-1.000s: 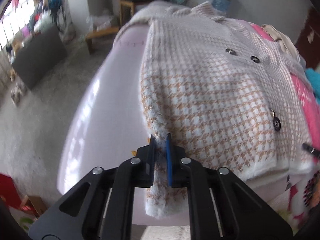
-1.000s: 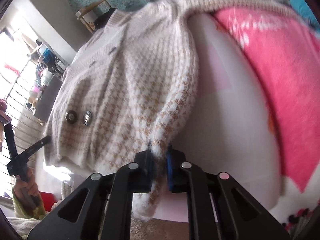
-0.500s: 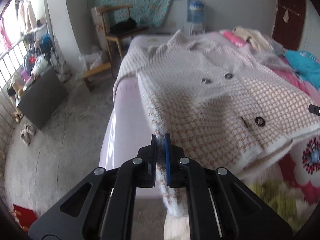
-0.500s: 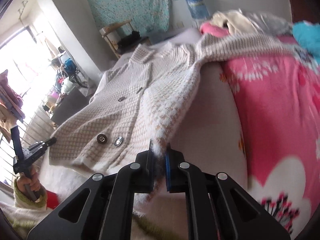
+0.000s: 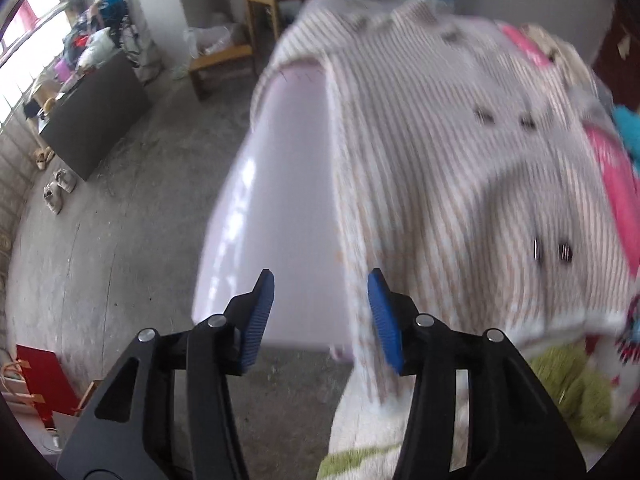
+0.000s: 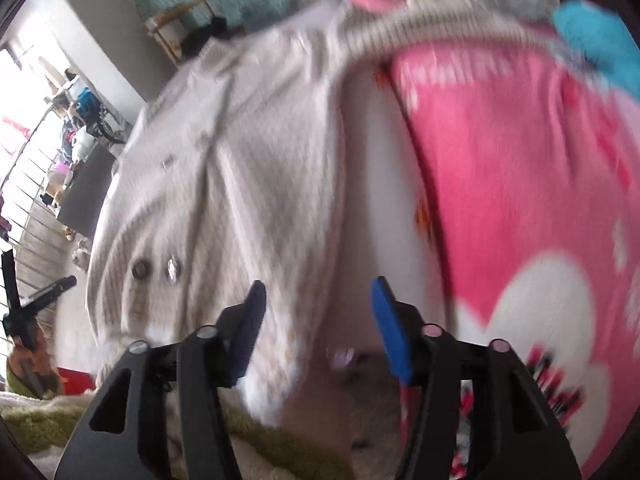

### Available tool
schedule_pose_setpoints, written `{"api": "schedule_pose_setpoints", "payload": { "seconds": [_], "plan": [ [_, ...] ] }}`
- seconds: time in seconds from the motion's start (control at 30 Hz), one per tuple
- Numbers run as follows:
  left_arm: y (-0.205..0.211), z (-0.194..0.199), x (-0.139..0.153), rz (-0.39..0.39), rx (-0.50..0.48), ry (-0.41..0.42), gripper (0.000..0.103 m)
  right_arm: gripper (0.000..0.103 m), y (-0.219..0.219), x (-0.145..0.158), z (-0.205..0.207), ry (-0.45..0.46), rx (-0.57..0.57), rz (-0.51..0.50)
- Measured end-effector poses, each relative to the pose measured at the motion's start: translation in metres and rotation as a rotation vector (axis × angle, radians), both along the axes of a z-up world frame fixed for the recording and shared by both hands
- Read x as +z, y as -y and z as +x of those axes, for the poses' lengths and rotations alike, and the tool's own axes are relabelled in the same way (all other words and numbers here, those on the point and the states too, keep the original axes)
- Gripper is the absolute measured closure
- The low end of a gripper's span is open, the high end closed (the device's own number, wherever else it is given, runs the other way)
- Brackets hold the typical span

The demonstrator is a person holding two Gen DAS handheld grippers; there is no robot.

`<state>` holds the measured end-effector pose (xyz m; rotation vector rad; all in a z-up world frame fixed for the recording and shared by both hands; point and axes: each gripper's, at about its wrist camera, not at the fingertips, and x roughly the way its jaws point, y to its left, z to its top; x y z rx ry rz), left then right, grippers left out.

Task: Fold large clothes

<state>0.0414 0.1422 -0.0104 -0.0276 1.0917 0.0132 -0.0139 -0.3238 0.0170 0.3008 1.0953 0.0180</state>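
A large cream and tan houndstooth knit coat [image 5: 432,168] with dark buttons lies spread on the pale lilac bed sheet [image 5: 280,184]. Its left sleeve hangs over the bed's near edge. My left gripper [image 5: 322,312] is open and empty, its blue pads either side of that sleeve edge. In the right wrist view the coat [image 6: 240,184] lies left of centre, its right edge running down to my right gripper [image 6: 318,316]. That gripper is open and empty, just above the coat's lower corner. Both views are motion-blurred.
A pink floral blanket [image 6: 520,200] covers the bed's right side, with a turquoise cloth [image 6: 596,36] beyond it. A green fuzzy cloth [image 5: 568,392] lies at the near edge. On the grey floor stand a dark cabinet [image 5: 92,120], a wooden chair [image 5: 256,20] and a red box [image 5: 44,376].
Both grippers were shut on the coat's sleeve edges and have opened, letting the coat go. The coat has dropped flat onto the bed.
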Motion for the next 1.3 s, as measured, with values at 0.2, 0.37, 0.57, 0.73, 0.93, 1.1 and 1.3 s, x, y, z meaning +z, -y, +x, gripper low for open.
{"api": "schedule_pose_setpoints", "payload": {
  "seconds": [0.2,0.37,0.57,0.73,0.93,1.1,1.3],
  "plan": [
    [-0.021,0.076,0.031,-0.079,0.081,0.148,0.053,0.047,-0.050,0.021,0.093,0.084,0.167,0.019],
    [-0.043,0.153,0.033,-0.137,0.135,0.222,0.045,0.047,-0.125,0.011,0.179,0.099,0.343,0.008],
    [-0.094,0.218,-0.005,-0.255,0.250,0.146,0.039,0.051,-0.193,-0.023,0.239,0.038,0.475,-0.048],
    [-0.140,0.236,-0.051,-0.467,0.361,0.051,0.031,0.053,-0.213,-0.062,0.257,-0.066,0.528,-0.043],
    [-0.181,0.233,-0.130,-0.955,0.526,-0.078,0.029,0.053,-0.217,-0.058,0.257,-0.079,0.523,-0.030],
    [-0.191,0.216,-0.200,-1.361,0.660,-0.174,0.024,0.053,-0.218,-0.057,0.266,-0.132,0.488,-0.005],
    [-0.188,0.219,-0.256,-1.483,0.761,-0.289,0.020,0.053,-0.231,-0.052,0.275,-0.146,0.472,0.014]
  ]
}}
